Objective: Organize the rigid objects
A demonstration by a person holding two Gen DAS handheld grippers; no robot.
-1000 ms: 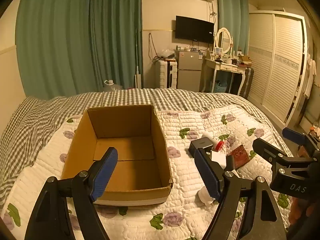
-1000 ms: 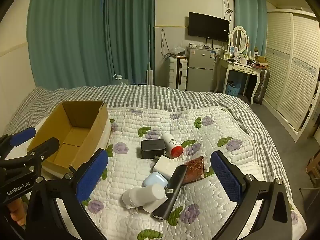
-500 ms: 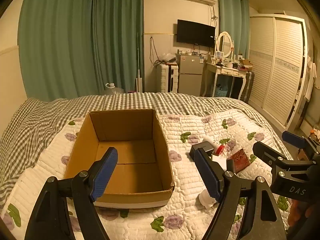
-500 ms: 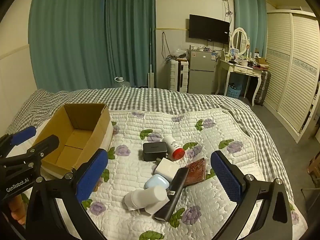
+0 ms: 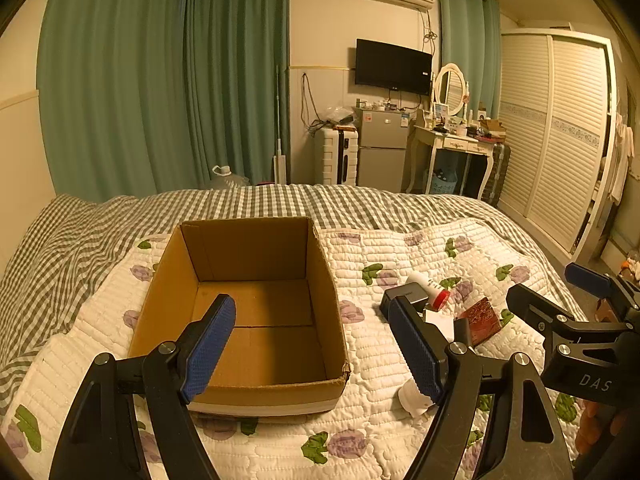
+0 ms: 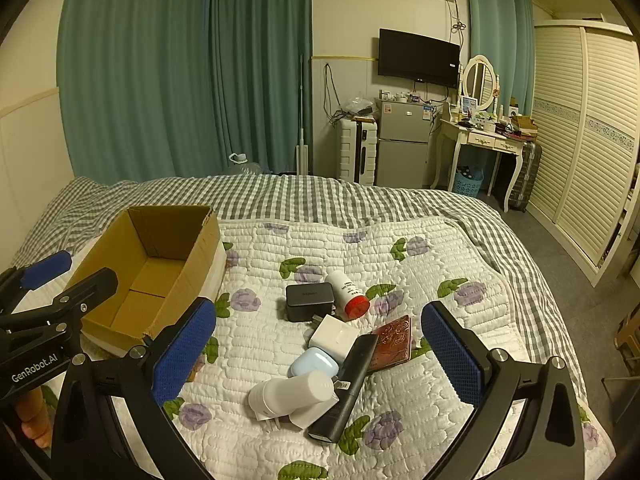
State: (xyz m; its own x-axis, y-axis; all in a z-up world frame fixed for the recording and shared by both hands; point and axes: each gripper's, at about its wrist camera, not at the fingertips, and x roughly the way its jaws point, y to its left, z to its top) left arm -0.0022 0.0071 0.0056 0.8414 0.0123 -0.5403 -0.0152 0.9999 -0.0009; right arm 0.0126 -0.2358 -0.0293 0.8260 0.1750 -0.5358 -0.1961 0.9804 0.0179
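Note:
An open cardboard box (image 5: 256,304) (image 6: 152,272) lies empty on the quilt, left of a pile of small items. The pile holds a black charger block (image 6: 309,301), a white bottle with a red cap (image 6: 347,294), a white adapter (image 6: 333,336), a pale blue earbud case (image 6: 313,363), a black remote (image 6: 347,384), a brown patterned wallet (image 6: 393,342) and a white cylinder (image 6: 291,393). My left gripper (image 5: 312,348) hovers open over the box's near edge. My right gripper (image 6: 320,356) hangs open above the pile, holding nothing.
The flowered white quilt (image 6: 440,264) covers a grey checked bedspread (image 6: 320,196). Beyond the bed stand green curtains (image 6: 192,80), a small fridge (image 6: 402,152), a dressing table (image 6: 480,140) and a louvred wardrobe (image 6: 580,140). Bare floor (image 6: 580,280) runs along the bed's right side.
Both grippers have tilted up and pulled back slightly, so the box and the pile sit a little lower in view. Nothing on the bed has moved.

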